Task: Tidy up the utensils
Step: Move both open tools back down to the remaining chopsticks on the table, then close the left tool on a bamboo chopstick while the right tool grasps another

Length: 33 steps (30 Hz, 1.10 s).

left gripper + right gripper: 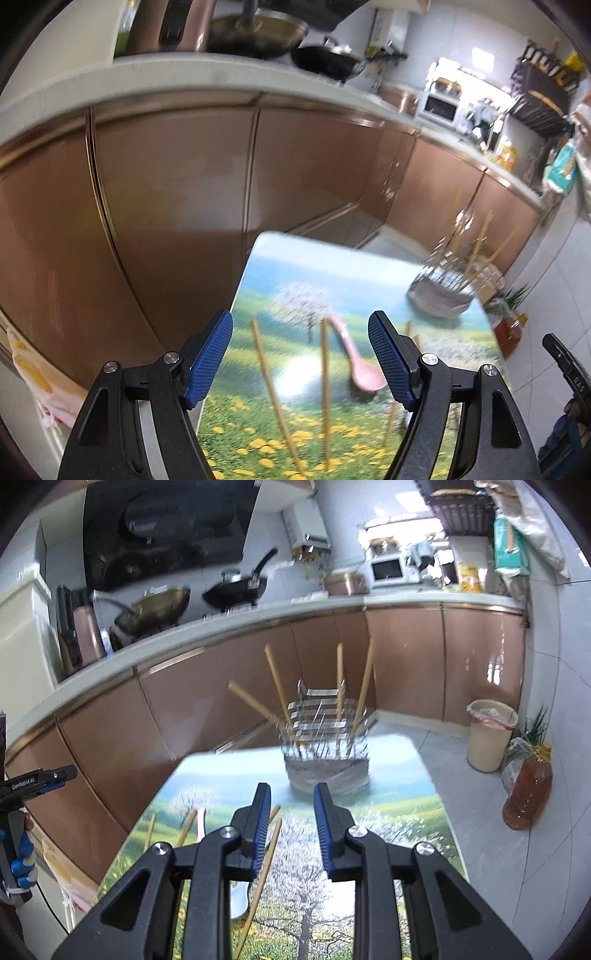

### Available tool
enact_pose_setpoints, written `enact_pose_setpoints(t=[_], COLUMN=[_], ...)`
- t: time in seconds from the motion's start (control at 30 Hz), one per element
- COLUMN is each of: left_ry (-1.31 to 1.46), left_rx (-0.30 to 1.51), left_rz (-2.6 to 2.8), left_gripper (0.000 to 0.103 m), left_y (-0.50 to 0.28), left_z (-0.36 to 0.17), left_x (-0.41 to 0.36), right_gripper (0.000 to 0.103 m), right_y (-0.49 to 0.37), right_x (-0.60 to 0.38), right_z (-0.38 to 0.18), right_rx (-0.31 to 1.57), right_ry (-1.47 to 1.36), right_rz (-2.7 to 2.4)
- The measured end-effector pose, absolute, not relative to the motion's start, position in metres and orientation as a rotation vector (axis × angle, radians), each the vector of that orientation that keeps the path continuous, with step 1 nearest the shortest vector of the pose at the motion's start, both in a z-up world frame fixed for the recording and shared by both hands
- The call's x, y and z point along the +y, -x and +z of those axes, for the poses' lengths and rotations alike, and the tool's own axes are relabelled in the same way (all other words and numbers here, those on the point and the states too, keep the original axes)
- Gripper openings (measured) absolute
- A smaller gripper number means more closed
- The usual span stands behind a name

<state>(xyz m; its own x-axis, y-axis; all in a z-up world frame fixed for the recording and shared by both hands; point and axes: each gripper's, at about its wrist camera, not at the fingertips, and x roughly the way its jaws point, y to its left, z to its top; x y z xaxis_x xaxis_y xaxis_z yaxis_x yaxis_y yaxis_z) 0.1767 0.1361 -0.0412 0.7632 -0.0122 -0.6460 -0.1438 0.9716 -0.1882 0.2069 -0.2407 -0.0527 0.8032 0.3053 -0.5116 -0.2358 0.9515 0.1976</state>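
A table point(332, 266) printed with a meadow scene carries several loose wooden chopsticks point(273, 391) and a pink spoon point(356, 363). My left gripper point(300, 315) hovers over them, open wide and empty. At the table's far end stands a wire utensil holder point(327, 771) with several chopsticks point(275, 675) upright in it. My right gripper point(291, 787) points at the holder, its jaws a narrow gap apart with nothing between them. Under it lie a chopstick point(264, 864) and a white spoon point(240, 897). Each view shows the other gripper at its edge.
Brown cabinets point(166, 221) under a white counter with pans point(236, 590) run behind the table. On the floor to the right stand a beige bin point(489, 734) and an oil bottle point(528, 790). A yellow-patterned cloth point(33, 376) hangs at the left.
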Motion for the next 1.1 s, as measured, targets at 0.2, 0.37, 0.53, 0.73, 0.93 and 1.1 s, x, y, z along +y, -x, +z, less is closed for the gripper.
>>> enact_pose_setpoints(t=[0.2, 0.37, 0.53, 0.73, 0.93, 1.1], left_ry=[0.238, 0.253, 0.272, 0.252, 0.210, 0.175], left_rx=[0.864, 0.994, 1.082, 1.128, 1.152, 1.159], left_rz=[0.102, 0.118, 0.137, 0.148, 0.164, 0.159], left_gripper=[0.075, 0.072, 0.069, 0.065, 0.059, 0.056], left_y=[-0.213, -0.242, -0.264, -0.282, -0.294, -0.299], left_z=[-0.090, -0.135, -0.169, -0.186, -0.196, -0.195], left_x=[0.152, 0.163, 0.174, 0.173, 0.173, 0.166], right_gripper=[0.023, 0.023, 0.023, 0.023, 0.022, 0.022], right_y=[-0.250, -0.292, -0.330, -0.361, -0.378, -0.382], right_x=[-0.213, -0.186, -0.161, -0.136, -0.125, -0.125], right_z=[-0.093, -0.128, -0.160, -0.187, -0.201, -0.205], right_rx=[0.753, 0.876, 0.975, 1.053, 1.089, 1.090], right_ry=[-0.076, -0.045, -0.007, 0.034, 0.069, 0.073], right_rz=[0.348, 0.383, 0.390, 0.377, 0.360, 0.364])
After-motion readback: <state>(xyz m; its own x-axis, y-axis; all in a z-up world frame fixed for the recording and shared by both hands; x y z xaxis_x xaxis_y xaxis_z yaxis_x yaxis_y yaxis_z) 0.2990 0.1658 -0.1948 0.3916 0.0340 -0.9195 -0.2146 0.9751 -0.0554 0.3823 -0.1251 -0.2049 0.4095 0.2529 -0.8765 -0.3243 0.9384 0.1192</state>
